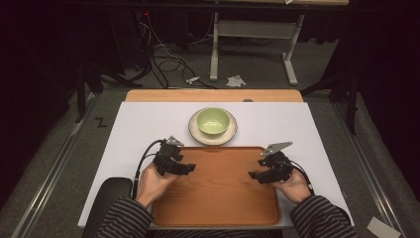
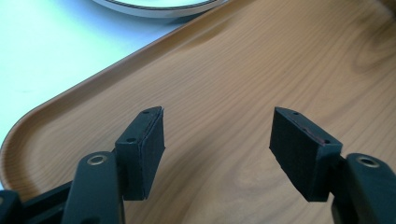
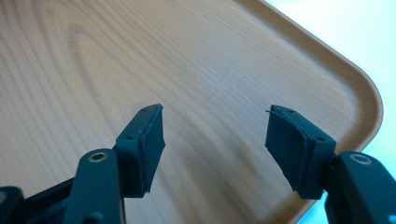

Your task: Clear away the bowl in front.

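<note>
Light falls from overhead onto the desk (image 1: 148,124), bright on its white sheet, while the room around sinks into darkness. The high view is soft and slightly grainy. Close up, the tray (image 2: 243,70) shows pale glare, its far edge blurred.

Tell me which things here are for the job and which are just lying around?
For the job:
tray, under both grippers
left gripper, open, holding nothing
right gripper, open, holding nothing
probably the green bowl on its plate, just past the tray

Just lying around:
crumpled paper on the floor
cables on the floor
table legs at the back
</note>
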### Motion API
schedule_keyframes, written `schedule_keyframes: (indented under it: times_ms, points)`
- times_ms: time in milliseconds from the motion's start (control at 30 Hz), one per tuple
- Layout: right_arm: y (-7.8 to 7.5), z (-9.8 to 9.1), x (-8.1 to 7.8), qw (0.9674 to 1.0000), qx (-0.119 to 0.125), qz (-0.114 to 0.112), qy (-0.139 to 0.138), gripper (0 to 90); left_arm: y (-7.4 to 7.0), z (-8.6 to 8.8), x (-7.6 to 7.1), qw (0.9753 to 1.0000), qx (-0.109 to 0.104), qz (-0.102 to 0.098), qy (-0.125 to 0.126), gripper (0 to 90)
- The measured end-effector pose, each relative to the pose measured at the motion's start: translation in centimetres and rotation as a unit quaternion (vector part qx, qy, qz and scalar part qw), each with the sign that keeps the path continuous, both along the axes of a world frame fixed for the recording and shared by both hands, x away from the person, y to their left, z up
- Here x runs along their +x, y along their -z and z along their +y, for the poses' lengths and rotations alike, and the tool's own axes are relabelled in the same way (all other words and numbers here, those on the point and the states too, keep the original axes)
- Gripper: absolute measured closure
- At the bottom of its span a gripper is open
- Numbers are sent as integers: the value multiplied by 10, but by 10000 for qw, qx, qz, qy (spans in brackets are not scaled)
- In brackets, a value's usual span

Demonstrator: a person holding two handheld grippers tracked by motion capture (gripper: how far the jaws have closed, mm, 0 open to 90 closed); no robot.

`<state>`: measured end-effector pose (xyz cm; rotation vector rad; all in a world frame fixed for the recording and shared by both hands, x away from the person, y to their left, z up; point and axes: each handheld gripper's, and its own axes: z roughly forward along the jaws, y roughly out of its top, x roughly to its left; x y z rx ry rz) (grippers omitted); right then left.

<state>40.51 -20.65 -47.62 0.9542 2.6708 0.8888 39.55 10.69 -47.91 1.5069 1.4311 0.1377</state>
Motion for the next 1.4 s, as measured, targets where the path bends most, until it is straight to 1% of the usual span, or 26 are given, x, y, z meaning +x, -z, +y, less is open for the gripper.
schedule_keyframes:
  times_ms: [33,67,100,167,200,233,267,300,333,400,433,467,533,567,633,667,700,767,800,933,1033,1167,1367,1400]
  points:
    - [0,0,0,10000,-14,10,-10,389,0,0,0,10000,0,0,0,377]
    - [0,0,0,10000,-18,-14,-38,389,-2,0,-1,9999,-85,-57,54,390]
    - [0,0,0,10000,-18,-14,-38,389,-2,0,-1,9999,-85,-57,54,401]
    - [0,2,-3,9999,-91,-39,-100,389,-8,-2,-4,9996,-178,-173,119,406]
    - [-1,2,-4,9999,-68,-34,-94,389,-9,-2,-5,9995,-167,-229,146,404]
    - [-1,2,-5,9999,-60,-40,-99,389,-9,-2,-5,9995,-167,-229,146,401]
    - [-1,2,-5,9999,-60,-40,-99,389,-11,-4,-7,9993,-154,-280,179,401]
    - [-1,2,-5,9998,-80,-70,-145,390,-13,-5,-7,9993,-154,-287,189,396]
    - [-1,2,-5,9998,-72,-78,-162,390,-14,-6,-8,9993,-146,-266,211,390]
    - [-1,2,-5,9998,-58,-68,-194,391,-15,-7,-6,9997,-121,-139,185,356]
    - [-1,2,-5,9998,-58,-68,-194,391,-15,-7,-3,9997,-116,-45,207,356]
    - [-1,2,-4,9998,-49,-42,-201,392,-16,-7,-1,9997,-107,4,228,359]
    - [0,2,-3,9998,-52,-31,-214,393,-17,-8,3,9995,-187,89,246,372]
    - [0,3,-4,9998,-69,-10,-195,393,-17,-8,4,9994,-181,100,272,372]
    - [0,2,-3,9998,-78,-40,-204,394,-19,-10,5,9993,-211,76,289,369]
    - [0,2,-3,9998,-78,-40,-204,394,-21,-10,4,9992,-191,48,335,369]
    - [0,2,-4,9999,-56,-6,-145,394,-23,-11,3,9992,-233,19,314,367]
    - [0,3,-5,9999,-71,8,-131,395,-27,-12,2,9990,-223,-45,383,363]
    - [0,3,-4,9998,-108,-1,-173,395,-28,-12,2,9989,-250,-56,384,362]
    - [1,4,-4,9997,-141,26,-189,395,-29,-15,6,9989,-245,-35,401,357]
    - [1,5,-5,9997,-143,7,-200,397,-31,-17,9,9988,-176,-55,455,356]
    - [1,4,-5,9998,-137,30,-169,397,-35,-22,13,9987,-248,-79,442,355]
    - [0,4,-5,9996,-154,8,-228,398,-39,-26,17,9985,-257,-110,468,351]
    - [0,4,-5,9997,-145,9,-217,399,-39,-28,18,9986,-309,-104,416,350]
